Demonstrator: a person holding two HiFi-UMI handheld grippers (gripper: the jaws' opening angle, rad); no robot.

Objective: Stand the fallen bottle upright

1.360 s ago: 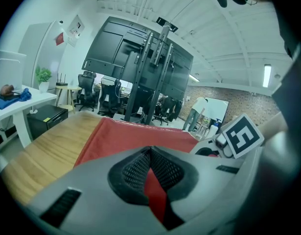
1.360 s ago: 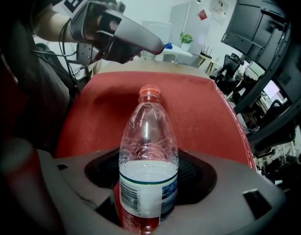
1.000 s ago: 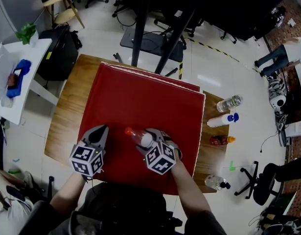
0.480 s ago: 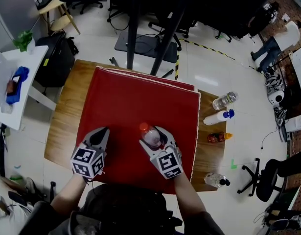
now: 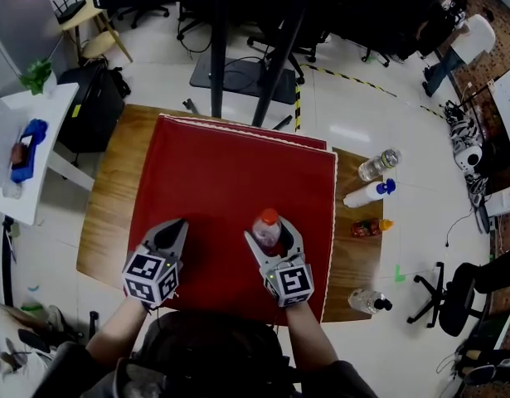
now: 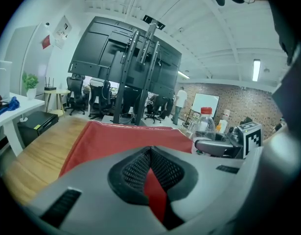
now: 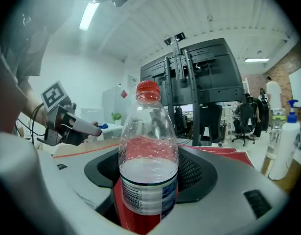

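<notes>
- Since a second ago the bottle [image 7: 149, 151] has swung from a slant, cap toward the upper left of the head view, to upright, cap facing the head camera. The right gripper [image 5: 272, 234] has rolled with it. The left gripper [image 5: 175, 225] has barely shifted.
- The right gripper's jaws are clamped on the bottle's lower body, one pad on each side at the label [image 7: 148, 192].
- The left gripper's jaws are closed to a point with nothing between them; only the red cloth [image 5: 230, 164] shows past them. It hovers over the cloth's near left part, apart from the bottle.
- The bottle stands over the near right part of the cloth, which covers most of the wooden table [image 5: 105, 206]. The jaws hide its base, so no view shows whether it rests on the cloth.
- Risk: letting go while the base is off the cloth or slightly tilted would probably tip it over again.
- Risk: a pad dragging on the wall as the jaws open could pull the bottle sideways, since it looks light.
- Risk: a harder squeeze would likely dent the thin wall and skew the bottle in the grip.
- The bottle is clear ribbed plastic with a red cap [image 7: 148, 88] and a white and blue label low on the body. It seems only partly filled, which would leave it easy to topple.
</notes>
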